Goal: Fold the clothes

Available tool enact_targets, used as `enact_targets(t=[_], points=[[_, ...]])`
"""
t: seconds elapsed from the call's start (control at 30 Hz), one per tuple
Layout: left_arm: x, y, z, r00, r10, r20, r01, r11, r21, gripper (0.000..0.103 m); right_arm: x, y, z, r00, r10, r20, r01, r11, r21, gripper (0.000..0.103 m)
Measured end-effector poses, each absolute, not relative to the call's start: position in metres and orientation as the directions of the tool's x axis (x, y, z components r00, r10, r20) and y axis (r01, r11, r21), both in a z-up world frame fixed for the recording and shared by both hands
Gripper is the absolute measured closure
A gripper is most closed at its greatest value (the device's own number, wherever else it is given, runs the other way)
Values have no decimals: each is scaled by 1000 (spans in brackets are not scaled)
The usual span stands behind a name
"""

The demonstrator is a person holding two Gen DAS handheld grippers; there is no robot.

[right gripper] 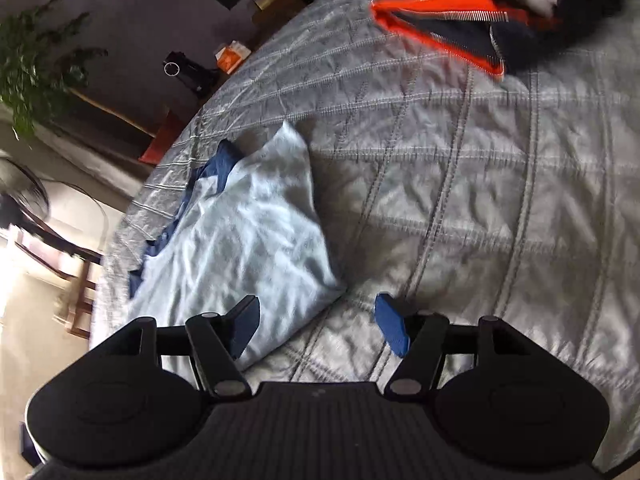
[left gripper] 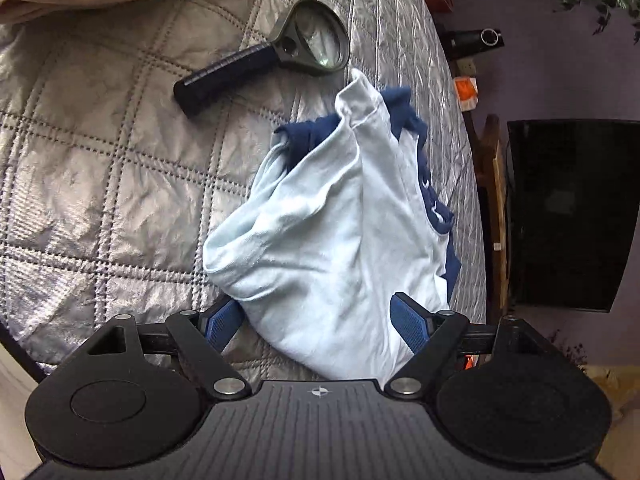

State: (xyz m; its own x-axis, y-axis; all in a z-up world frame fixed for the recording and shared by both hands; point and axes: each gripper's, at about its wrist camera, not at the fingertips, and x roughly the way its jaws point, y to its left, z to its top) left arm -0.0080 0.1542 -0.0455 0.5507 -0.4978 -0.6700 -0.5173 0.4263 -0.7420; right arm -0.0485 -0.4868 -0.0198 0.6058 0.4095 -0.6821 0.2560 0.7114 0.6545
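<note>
**Both tools wide, soft shirt bunched on bed**

Left tool [left gripper: 316, 324] spread wide, bunched light-blue shirt [left gripper: 320, 232] between its blue pads, nothing clamped. Right tool [right gripper: 320, 328] equally wide, empty, beside shirt's near corner. Shirt lies crumpled on quilted bed [left gripper: 100, 184]. Fabric likely light, limp, non-slippery; best pinched at hem corner or shoulder seam. Magnifying glass [left gripper: 264, 56] lies near.

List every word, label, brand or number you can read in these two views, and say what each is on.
None can be read.
Light blue shirt: white marks on its navy part, too partial to read.
Orange box beyond the bed: too small and blurred.
Left gripper: only a crosshair mark on its body, no text.
</note>
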Motion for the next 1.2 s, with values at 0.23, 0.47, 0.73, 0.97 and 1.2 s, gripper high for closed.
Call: enact_targets(t=[0.23, 0.47, 0.73, 0.97, 1.2], points=[[-3, 152, -46, 573, -482, -663, -525, 406, -748, 13, -48, -490, -27, 636, 440, -634, 254, 657, 710, 40], [11, 143, -46, 557, -456, -694, -518, 462, -720, 34, -24, -477, -30, 654, 434, -620, 234, 663, 711, 42], [15, 141, -48, 521, -426, -740, -526, 522, -671, 80, -22, -485, -39, 671, 478, -567, 223, 600, 769, 43], [11, 143, -47, 510, -399, -762, -536, 545, -644, 95, -12, -476, -41, 608, 454, -651, 208, 701, 683, 98], [2, 152, -43, 529, -388, -755, -553, 518, -653, 97, -34, -488, -44, 653, 462, -601, 259, 609, 750, 98]])
